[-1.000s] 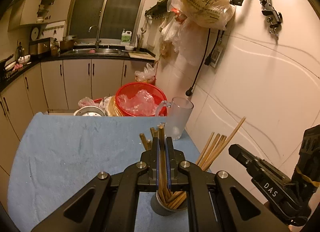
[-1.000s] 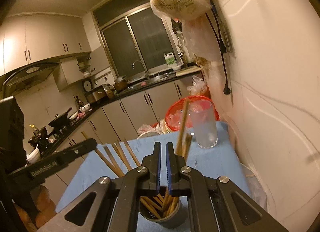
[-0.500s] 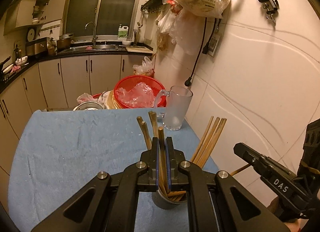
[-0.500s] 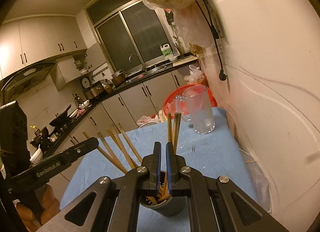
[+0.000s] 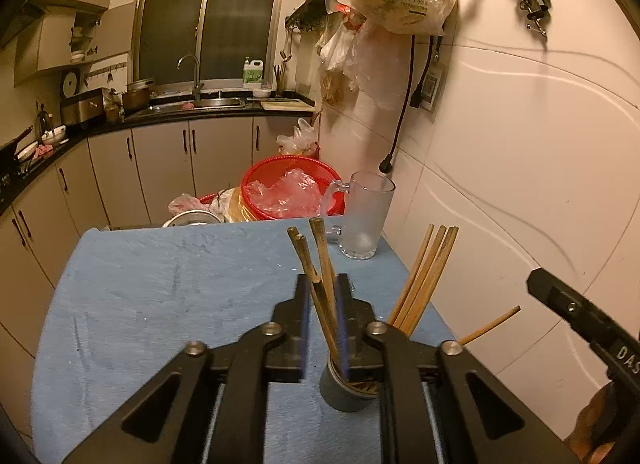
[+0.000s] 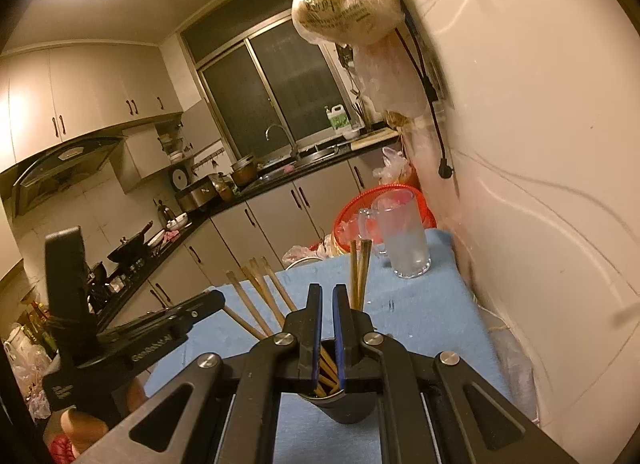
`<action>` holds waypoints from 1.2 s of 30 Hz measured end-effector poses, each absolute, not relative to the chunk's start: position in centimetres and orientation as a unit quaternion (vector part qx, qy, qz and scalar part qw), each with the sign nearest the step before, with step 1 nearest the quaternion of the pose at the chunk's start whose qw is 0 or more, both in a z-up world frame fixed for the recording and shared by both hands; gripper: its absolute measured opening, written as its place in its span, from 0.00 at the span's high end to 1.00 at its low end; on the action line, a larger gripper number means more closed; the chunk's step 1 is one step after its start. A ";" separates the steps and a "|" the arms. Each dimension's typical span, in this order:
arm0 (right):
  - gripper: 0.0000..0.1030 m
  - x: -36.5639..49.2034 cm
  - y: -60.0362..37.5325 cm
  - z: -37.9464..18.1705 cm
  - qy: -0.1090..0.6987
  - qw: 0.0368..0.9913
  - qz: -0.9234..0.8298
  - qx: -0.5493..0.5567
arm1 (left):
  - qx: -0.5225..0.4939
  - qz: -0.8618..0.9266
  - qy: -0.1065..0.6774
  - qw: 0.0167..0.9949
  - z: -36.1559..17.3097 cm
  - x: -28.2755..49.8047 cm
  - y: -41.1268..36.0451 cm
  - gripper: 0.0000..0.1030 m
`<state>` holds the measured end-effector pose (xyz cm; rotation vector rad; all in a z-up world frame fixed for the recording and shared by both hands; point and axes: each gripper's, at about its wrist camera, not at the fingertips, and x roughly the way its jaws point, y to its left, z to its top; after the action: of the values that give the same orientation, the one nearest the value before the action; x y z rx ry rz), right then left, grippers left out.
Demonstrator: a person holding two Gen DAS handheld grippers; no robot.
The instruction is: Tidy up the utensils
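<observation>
- Left gripper [image 5: 323,314] is opening its jaws; a second ago they were clamped on one chopstick, and the pads are now standing clear of the chopsticks [image 5: 316,264] between them.
- Those chopsticks are now resting in the grey cup [image 5: 347,390] on the blue cloth [image 5: 160,284].
- Right gripper [image 6: 324,330] is staying pressed together, empty, drawing back above the cup.
- Judgement: this deposit is finishing.

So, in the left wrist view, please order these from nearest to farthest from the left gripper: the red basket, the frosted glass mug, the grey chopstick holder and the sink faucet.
1. Grey chopstick holder: directly under the left gripper, on the blue cloth.
2. Frosted glass mug: at the table's far right corner, by the wall.
3. Red basket: just behind the table's far edge.
4. Sink faucet: at the back counter, under the window.
</observation>
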<state>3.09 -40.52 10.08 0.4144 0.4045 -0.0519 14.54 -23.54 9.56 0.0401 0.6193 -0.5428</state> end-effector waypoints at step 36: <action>0.21 -7.0 -29.1 5.6 0.254 0.949 -0.164 0.090 | 0.133 -0.101 0.282 0.945 4.3 1.1 -11.7 0.05</action>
<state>-7.02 -29.12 5.60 0.1832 0.5170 -0.3340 1.10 -11.65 4.28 0.2718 0.5749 -0.2063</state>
